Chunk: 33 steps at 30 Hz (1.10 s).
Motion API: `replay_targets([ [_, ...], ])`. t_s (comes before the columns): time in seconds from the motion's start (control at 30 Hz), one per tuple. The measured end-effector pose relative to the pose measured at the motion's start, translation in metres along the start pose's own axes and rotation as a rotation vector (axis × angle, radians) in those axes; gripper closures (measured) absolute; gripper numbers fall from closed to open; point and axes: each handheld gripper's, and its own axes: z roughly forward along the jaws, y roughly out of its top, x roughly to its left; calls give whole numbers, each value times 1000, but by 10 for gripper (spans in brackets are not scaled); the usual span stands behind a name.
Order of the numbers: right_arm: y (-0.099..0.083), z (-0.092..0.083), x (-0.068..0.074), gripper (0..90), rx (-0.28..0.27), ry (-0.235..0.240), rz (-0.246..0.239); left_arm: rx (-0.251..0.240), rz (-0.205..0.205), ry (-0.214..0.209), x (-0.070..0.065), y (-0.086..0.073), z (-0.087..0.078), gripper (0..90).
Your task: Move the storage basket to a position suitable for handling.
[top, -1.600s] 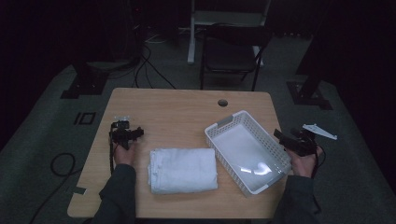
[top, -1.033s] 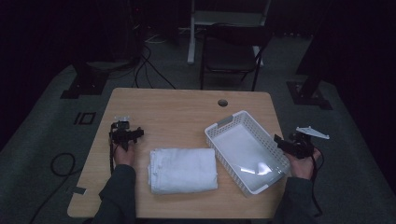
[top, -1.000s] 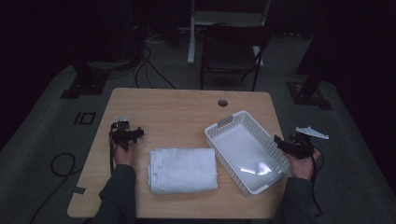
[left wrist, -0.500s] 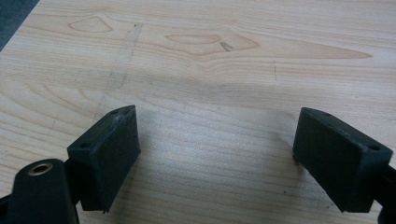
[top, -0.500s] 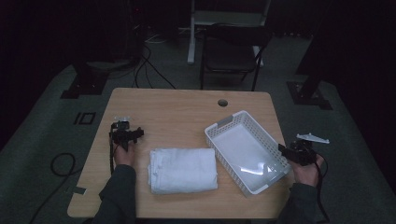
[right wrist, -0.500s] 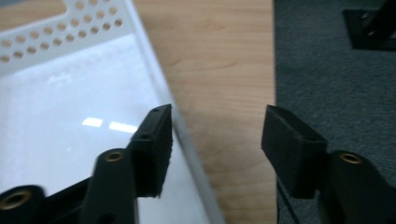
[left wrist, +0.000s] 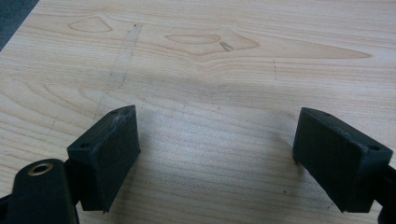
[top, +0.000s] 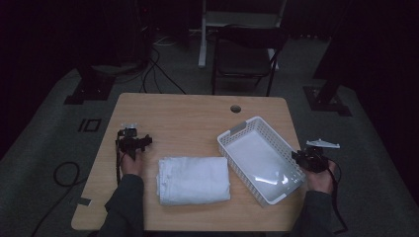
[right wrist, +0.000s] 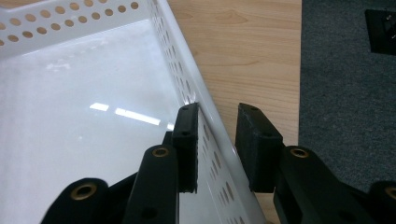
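Astride the basket (right wrist: 205, 135) wall, right claw (right wrist: 219, 144), partly closed

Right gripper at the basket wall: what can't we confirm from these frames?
- Right gripper: jaws straddle the white basket's side wall; pad contact hidden by the wall itself, right gripper view.
- Same grip in the high view: too small and dim.
- Folded white towel: layer count unreadable, high view.
- Left gripper: open over bare table; height unclear.

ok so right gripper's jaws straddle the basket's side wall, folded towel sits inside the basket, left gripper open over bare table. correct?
Not quite: the folded towel lies on the table beside the basket, not inside it; the high view shows the basket empty. The right gripper does straddle the wall, and the left gripper is open over bare wood.
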Motion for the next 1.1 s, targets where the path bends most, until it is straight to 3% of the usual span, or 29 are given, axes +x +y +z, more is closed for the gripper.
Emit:
replay_targets([
  [0.73,19,19,2,673,2,-15,-35,0,1,-2,0,0,0,141],
  [1.1,42,40,4,663,21,-5,-66,0,2,-2,0,0,0,142],
])
